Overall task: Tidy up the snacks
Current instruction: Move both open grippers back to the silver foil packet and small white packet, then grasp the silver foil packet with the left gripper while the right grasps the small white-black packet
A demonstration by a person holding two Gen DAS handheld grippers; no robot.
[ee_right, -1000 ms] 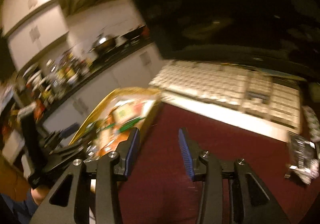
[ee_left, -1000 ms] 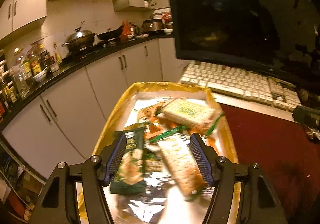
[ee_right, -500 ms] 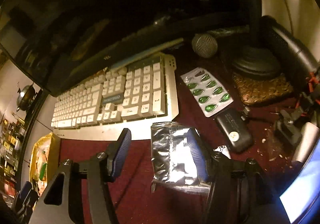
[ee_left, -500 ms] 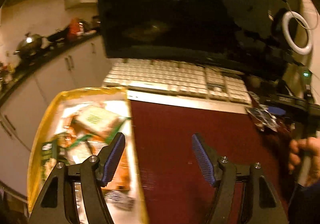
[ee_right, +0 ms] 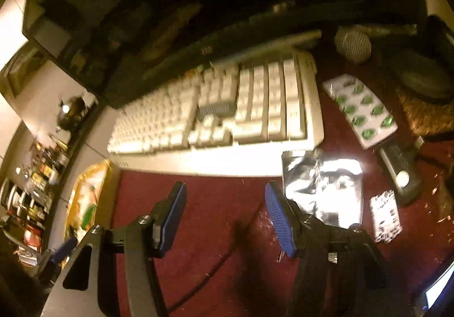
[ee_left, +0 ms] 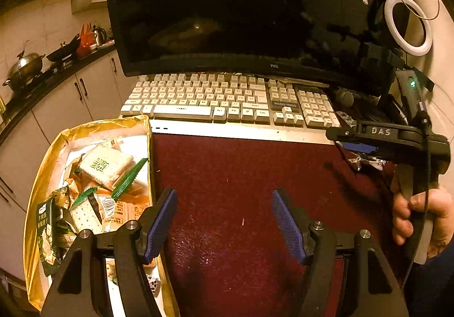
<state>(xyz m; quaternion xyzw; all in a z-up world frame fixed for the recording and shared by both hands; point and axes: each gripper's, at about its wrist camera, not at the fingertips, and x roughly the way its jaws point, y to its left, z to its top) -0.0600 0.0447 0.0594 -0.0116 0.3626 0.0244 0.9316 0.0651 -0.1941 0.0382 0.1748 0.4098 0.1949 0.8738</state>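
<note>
A gold tray (ee_left: 42,175) at the table's left holds several snack packets, among them a pale cracker pack (ee_left: 106,165) and a dark green packet (ee_left: 46,234). My left gripper (ee_left: 224,217) is open and empty over the dark red mat (ee_left: 241,175), just right of the tray. My right gripper (ee_right: 224,216) is open and empty above the mat (ee_right: 204,203). A silver foil packet (ee_right: 326,186) lies just right of its right finger. A small white patterned packet (ee_right: 386,215) lies further right. The tray shows at far left in the right wrist view (ee_right: 85,198).
A white keyboard (ee_left: 227,101) and a dark monitor (ee_left: 249,10) stand behind the mat. A blister pack of green pills (ee_right: 360,110), a microphone (ee_right: 353,44) and a small black device (ee_right: 400,172) lie right of the keyboard. Kitchen cabinets (ee_left: 56,107) are beyond the table's left edge.
My left gripper swung right, from over the tray's snacks to over the red mat. My right gripper swung right to the foil packet, which now lies beside its right finger.
</note>
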